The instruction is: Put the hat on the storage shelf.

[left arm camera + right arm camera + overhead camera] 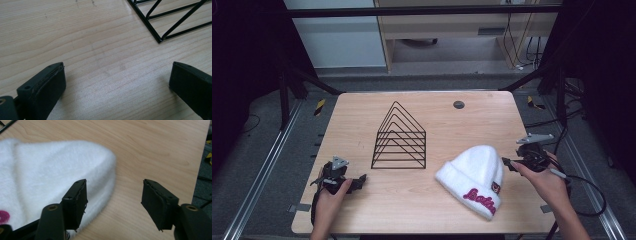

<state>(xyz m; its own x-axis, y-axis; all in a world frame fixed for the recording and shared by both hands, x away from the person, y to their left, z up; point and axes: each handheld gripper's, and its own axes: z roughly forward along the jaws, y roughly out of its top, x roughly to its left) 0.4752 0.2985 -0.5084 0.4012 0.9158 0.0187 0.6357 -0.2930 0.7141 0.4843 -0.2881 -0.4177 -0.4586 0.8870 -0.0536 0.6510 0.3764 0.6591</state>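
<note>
White fleece, soft and light: the hat (477,176) lies flat at the near right of the table (362,115), right of the wire rack (400,139). It will sag and drape, so pinch a thick fold at the cuff or crown edge, not the flat top. Your right gripper (507,163) hangs just beside its right edge, jaws apart and empty, one jaw over the fleece. Your left gripper (358,180) sits near left, jaws wide, holding nothing
</note>
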